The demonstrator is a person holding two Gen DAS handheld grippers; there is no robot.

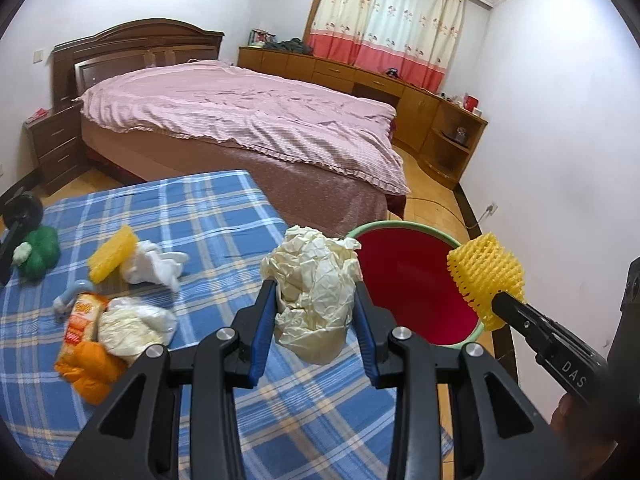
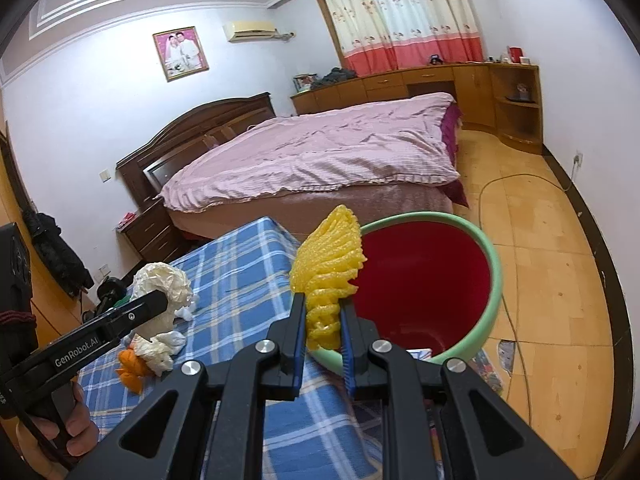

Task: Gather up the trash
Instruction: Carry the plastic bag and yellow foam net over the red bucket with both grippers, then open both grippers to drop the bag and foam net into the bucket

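Note:
My left gripper (image 1: 316, 292) is shut on a crumpled cream paper ball (image 1: 314, 280), held above the blue plaid table (image 1: 224, 216) near the bin. My right gripper (image 2: 322, 308) is shut on a yellow foam net (image 2: 328, 264), held over the near rim of the red bin with a green rim (image 2: 432, 280). The bin also shows in the left wrist view (image 1: 416, 280), with the yellow net (image 1: 486, 276) at its right rim. More trash lies on the table: a second yellow foam net (image 1: 112, 254), white tissue (image 1: 156, 266), an orange snack wrapper (image 1: 86, 344) and a clear plastic bag (image 1: 132, 328).
A green object (image 1: 38, 252) and a black stand (image 1: 20, 216) sit at the table's left edge. A bed with a pink cover (image 1: 248, 116) stands behind the table. Wooden cabinets (image 1: 420, 104) line the far wall. A cable (image 2: 516, 320) runs across the floor right of the bin.

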